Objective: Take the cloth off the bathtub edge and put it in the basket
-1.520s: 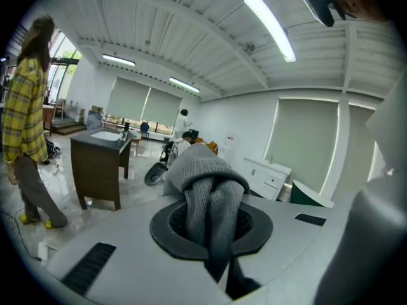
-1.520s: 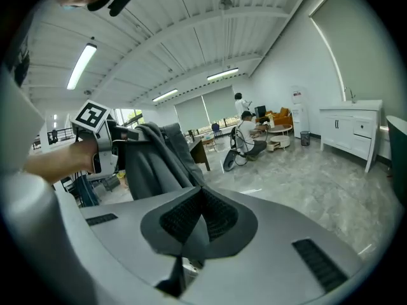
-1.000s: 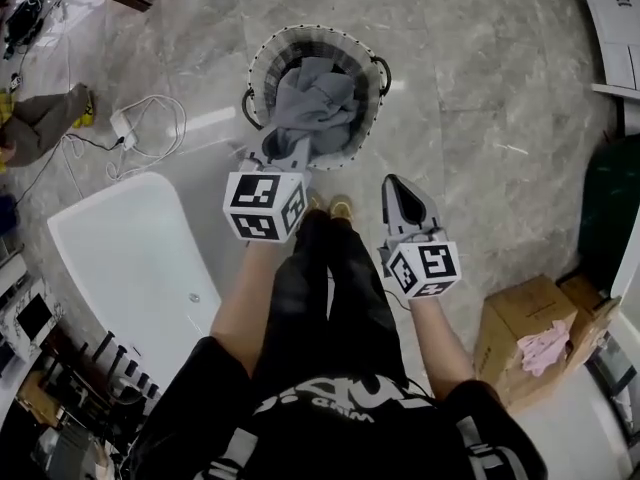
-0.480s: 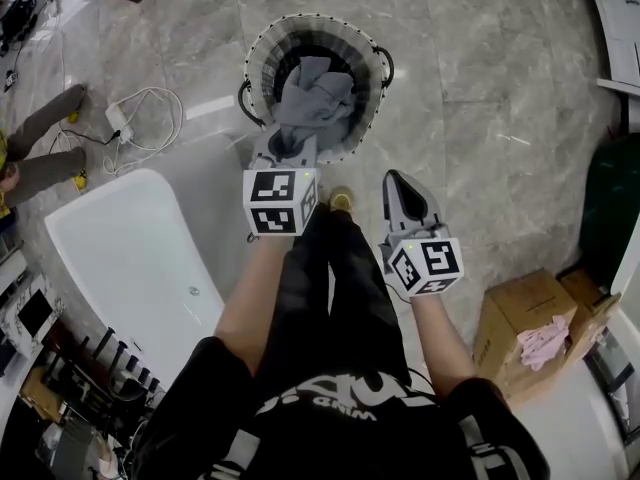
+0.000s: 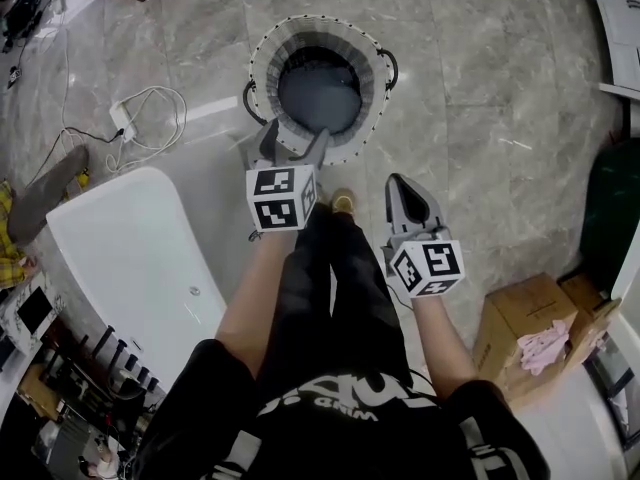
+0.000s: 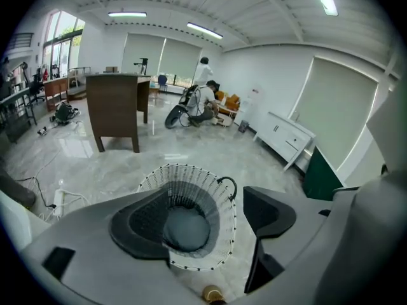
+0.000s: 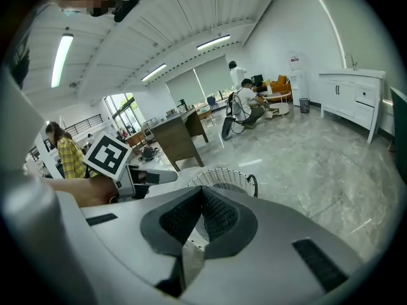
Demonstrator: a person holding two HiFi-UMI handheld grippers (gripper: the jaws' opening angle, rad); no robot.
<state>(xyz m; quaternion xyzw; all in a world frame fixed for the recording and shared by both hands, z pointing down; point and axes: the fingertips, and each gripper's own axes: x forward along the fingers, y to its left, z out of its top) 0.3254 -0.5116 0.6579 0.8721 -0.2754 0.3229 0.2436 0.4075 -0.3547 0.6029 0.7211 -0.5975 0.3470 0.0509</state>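
Now, beside the bathtub (image 5: 130,258), the left hand-held gripper (image 5: 294,144) has just spread its jaws, empty — the grey cloth (image 5: 318,93), likely soft and light, best pinched at any fold, lies in the basket (image 5: 300,24). The right hand-held gripper (image 5: 394,182) is closed, empty.

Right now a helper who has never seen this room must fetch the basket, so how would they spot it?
Find the white bathtub on the marble floor; near one end of it stands the basket. Unlike the brown cardboard box, it is round, with white ribbed walls, two black handles and a grey cloth lying in its bottom.
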